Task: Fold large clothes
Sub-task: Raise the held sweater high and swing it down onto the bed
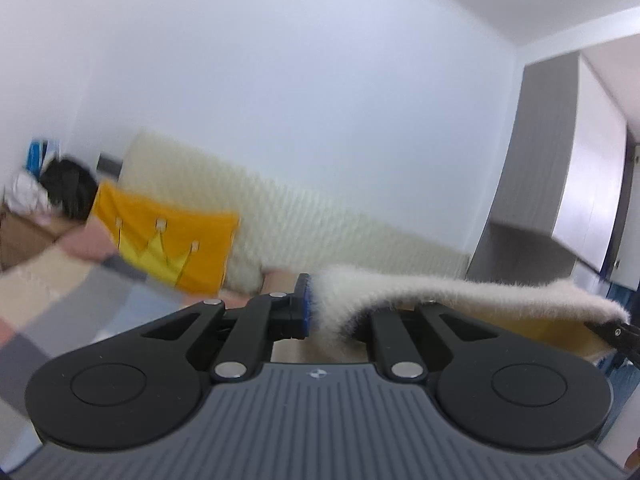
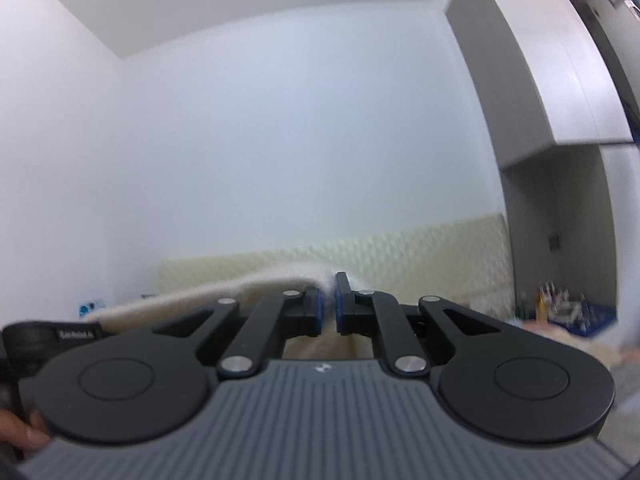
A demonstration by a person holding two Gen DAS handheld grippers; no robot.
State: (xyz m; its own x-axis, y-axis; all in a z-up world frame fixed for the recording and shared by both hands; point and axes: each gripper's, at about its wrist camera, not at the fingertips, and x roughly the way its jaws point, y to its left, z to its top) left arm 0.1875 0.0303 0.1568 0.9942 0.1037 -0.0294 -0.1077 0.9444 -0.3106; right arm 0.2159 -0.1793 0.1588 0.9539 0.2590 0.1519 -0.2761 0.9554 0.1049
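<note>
Garment [image 1: 400, 292]: fuzzy, cream, fleecy cloth.
Left gripper [image 1: 320, 304]: matt black plastic, shiny metal rivets.
Headboard [image 2: 400, 256]: pale quilted padding.
Pillow [image 1: 168, 248]: smooth orange fabric.

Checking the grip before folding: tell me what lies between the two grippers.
A fuzzy cream garment spans from the left gripper to the right gripper, both shut on it; each wrist view shows it.
</note>
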